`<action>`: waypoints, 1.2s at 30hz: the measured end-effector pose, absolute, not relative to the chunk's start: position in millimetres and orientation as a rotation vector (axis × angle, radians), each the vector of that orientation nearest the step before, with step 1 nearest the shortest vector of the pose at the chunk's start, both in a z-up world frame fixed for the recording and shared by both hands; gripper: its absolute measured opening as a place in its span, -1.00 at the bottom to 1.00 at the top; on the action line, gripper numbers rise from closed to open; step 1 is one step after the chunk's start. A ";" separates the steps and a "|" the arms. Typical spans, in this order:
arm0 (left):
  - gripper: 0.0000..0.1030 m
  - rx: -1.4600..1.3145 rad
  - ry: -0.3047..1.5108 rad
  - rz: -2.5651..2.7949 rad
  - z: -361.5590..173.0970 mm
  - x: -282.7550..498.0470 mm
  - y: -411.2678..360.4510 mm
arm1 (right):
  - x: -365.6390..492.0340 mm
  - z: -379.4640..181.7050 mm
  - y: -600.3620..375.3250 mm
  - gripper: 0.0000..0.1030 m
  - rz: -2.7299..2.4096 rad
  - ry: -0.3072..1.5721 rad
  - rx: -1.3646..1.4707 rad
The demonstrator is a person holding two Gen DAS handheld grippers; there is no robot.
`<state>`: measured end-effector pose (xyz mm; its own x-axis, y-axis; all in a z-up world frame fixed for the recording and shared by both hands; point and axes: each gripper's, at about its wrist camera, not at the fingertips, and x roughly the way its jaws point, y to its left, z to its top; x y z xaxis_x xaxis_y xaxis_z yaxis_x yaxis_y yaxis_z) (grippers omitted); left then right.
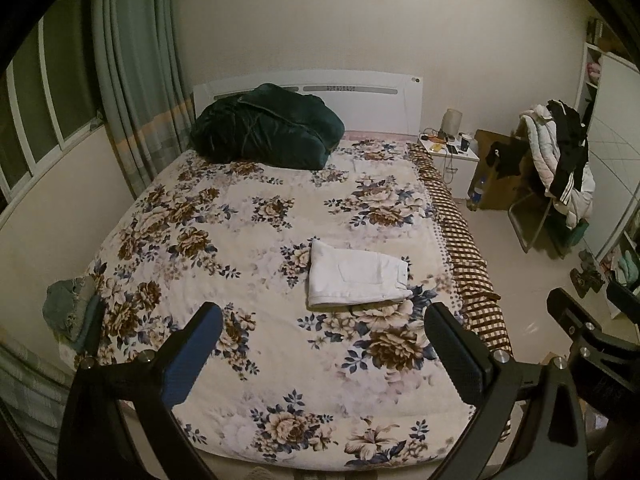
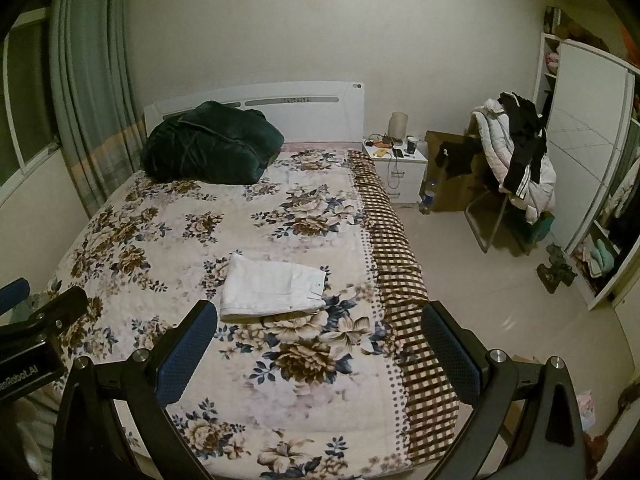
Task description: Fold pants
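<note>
Two wide-spread, empty grippers, left gripper [image 1: 322, 322] and right gripper [image 2: 320, 320], are held above folded white pants [image 1: 356, 274] on the bed [image 1: 224, 248], a denim heap [image 1: 66, 310] at nine o'clock being seen clearly only from the left.

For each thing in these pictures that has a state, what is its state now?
white pants: folded into a compact rectangle, lying flat on the floral bedspread
left gripper: open, holding nothing
right gripper: open, holding nothing
dark green quilt: bundled up at the headboard
curtain: drawn aside
chair: piled with clothes
wardrobe: sliding door partly open
</note>
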<state>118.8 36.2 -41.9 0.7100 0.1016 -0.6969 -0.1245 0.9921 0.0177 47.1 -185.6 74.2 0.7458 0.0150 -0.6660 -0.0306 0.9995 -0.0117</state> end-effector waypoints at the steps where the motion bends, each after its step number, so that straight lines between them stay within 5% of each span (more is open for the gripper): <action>1: 1.00 -0.033 0.772 0.124 -41.6 118.3 36.0 | 46.9 74.1 -185.1 1.00 0.027 0.730 -0.022; 36: 1.00 -0.026 0.757 0.132 -24.5 116.2 32.4 | 49.5 86.6 -182.4 1.00 0.034 0.730 -0.007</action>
